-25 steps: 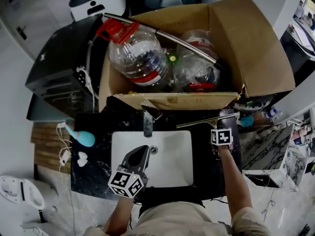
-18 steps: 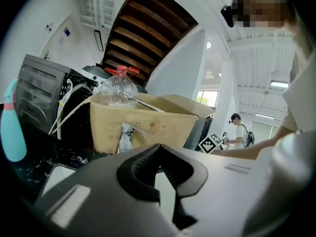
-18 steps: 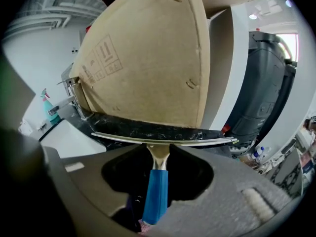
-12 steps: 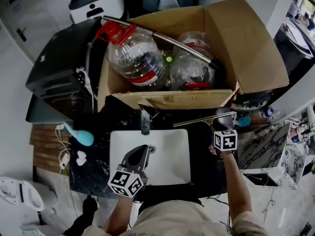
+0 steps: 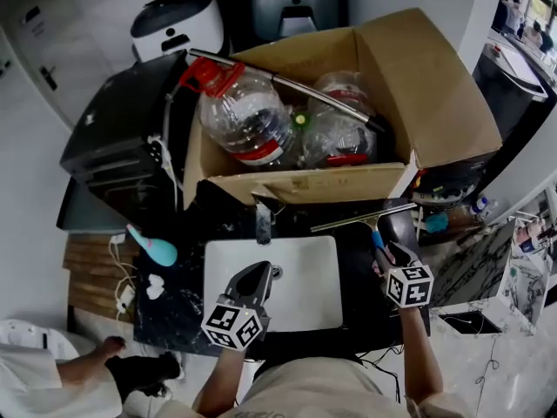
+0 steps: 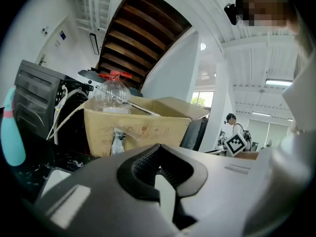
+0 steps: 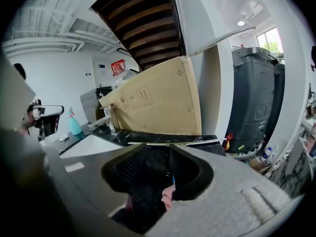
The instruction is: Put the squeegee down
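The squeegee [image 5: 365,219], a long metal blade with a blue handle, lies on the black counter [image 5: 174,303] behind the sink's right end. In the right gripper view its blade [image 7: 173,142] runs across just beyond the jaws. My right gripper [image 5: 389,251] hovers above and just nearer than the handle. It is open, its jaws have just been opening, and the pads [image 7: 133,169] press on nothing. My left gripper [image 5: 262,270] hangs shut and empty over the white sink [image 5: 300,299]. Its tips [image 6: 158,147] meet.
A big cardboard box [image 5: 305,185] of clear plastic bottles [image 5: 248,116] stands behind the counter, with a metal rod across it. A faucet [image 5: 263,222] rises behind the sink. A teal spray bottle [image 5: 153,247] lies at the left. A person's foot [image 5: 130,368] is at the lower left.
My right gripper has opened, let go of the squeegee handle and pulled up and back toward me. The squeegee stays on the counter. The left gripper has hardly moved.
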The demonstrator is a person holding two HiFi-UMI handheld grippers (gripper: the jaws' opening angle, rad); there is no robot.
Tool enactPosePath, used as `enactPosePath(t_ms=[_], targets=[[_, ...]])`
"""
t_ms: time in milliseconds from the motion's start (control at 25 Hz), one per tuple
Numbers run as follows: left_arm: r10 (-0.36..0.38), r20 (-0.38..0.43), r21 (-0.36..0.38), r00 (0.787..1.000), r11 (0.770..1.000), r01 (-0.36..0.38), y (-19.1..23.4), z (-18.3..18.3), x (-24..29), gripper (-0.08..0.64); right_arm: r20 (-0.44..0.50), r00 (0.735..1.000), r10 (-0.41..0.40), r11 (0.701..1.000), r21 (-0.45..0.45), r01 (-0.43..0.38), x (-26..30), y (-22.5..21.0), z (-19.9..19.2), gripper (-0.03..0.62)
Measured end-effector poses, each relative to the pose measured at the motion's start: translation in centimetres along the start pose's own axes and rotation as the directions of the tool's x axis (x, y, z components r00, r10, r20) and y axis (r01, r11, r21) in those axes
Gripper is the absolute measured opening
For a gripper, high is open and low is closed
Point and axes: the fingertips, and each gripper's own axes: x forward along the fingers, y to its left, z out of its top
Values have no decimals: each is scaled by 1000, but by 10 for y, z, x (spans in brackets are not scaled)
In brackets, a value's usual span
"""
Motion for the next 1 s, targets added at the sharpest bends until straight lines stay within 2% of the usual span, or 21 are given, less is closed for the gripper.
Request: enactPosePath(t_ms=[320, 560, 760, 1000], targets=[[-4, 23, 43, 1000, 999, 3, -5, 18, -3, 15, 89, 994, 64, 994, -89, -56, -46, 42, 7, 126], [-12, 66, 61, 998, 998, 8, -7, 40, -14, 15, 201, 976, 81, 991, -120, -57, -83, 55, 39, 61], [-26, 80, 95, 996, 995, 18, -13, 64, -23, 15, 337, 939, 67, 985, -171, -9, -114, 60, 89, 2], [-38, 110, 128, 993, 991, 24, -14, 87, -28, 15, 450, 889, 86, 978, -206, 9, -137, 72, 141, 2]])
